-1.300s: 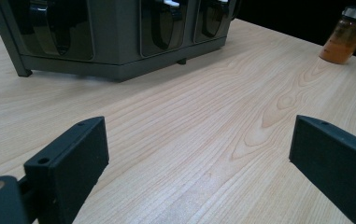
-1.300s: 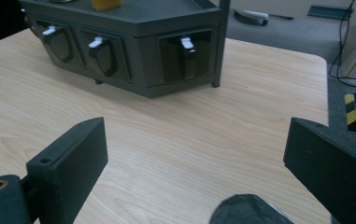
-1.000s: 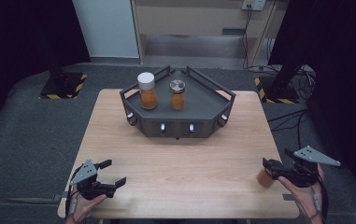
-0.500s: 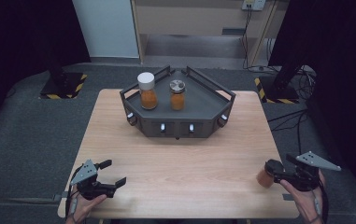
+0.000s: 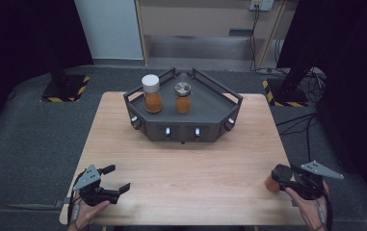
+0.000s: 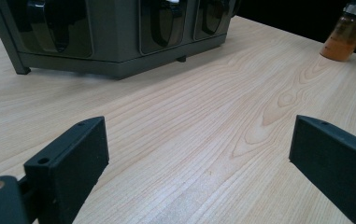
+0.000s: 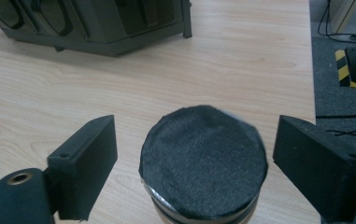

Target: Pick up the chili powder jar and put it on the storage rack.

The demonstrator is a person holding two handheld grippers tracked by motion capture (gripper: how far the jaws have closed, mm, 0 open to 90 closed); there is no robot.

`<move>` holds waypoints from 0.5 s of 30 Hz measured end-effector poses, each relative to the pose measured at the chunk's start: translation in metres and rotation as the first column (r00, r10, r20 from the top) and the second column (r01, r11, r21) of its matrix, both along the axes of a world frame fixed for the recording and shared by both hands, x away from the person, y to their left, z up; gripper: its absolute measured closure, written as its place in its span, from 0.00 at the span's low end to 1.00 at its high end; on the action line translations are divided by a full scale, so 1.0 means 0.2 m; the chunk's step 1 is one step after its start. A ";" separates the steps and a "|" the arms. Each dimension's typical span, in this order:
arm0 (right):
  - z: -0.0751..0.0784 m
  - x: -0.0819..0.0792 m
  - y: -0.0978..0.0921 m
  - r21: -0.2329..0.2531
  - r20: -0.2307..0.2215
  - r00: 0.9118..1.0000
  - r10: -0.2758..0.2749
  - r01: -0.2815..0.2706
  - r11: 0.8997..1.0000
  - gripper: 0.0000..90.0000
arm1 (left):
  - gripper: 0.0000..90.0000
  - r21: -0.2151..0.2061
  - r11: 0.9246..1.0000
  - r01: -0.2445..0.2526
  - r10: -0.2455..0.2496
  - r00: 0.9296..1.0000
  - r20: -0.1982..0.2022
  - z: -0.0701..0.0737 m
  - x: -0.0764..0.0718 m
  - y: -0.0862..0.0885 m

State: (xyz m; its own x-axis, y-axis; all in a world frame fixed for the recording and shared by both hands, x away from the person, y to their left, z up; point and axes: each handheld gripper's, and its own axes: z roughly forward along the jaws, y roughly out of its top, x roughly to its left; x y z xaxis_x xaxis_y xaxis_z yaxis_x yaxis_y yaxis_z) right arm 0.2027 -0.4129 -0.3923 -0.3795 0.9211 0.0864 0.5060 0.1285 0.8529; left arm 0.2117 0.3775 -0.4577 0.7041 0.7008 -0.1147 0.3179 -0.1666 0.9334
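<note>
Right hand-held gripper (image 7: 194, 154) drawn back; jar (image 7: 202, 161) between open jaws

We see a pale wooden table (image 5: 181, 163) with smooth, matt grain. The tray (image 5: 210, 122) looks like dark matt plastic. The jar (image 7: 203, 163) has a rough, felt-like black lid over clear glass. Both grippers' jaws look like matt black plastic.

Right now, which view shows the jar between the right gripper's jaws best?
The right gripper view: the jar stands close between open jaws, dark lid facing the camera. The left gripper view shows its orange side far off; the high view, a blurred orange end.
</note>
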 end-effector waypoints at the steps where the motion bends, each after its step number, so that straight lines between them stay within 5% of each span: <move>1: -0.01 0.00 0.01 -0.009 0.001 1.000 -0.001 0.001 1.000 0.17 | 0.04 0.000 1.000 0.000 0.000 1.000 0.000 0.00 0.00 0.00; 15: -0.08 0.00 0.01 -0.017 -0.001 1.000 -0.015 0.015 1.000 0.34 | 0.04 0.001 1.000 -0.002 0.002 1.000 -0.001 0.00 0.00 0.00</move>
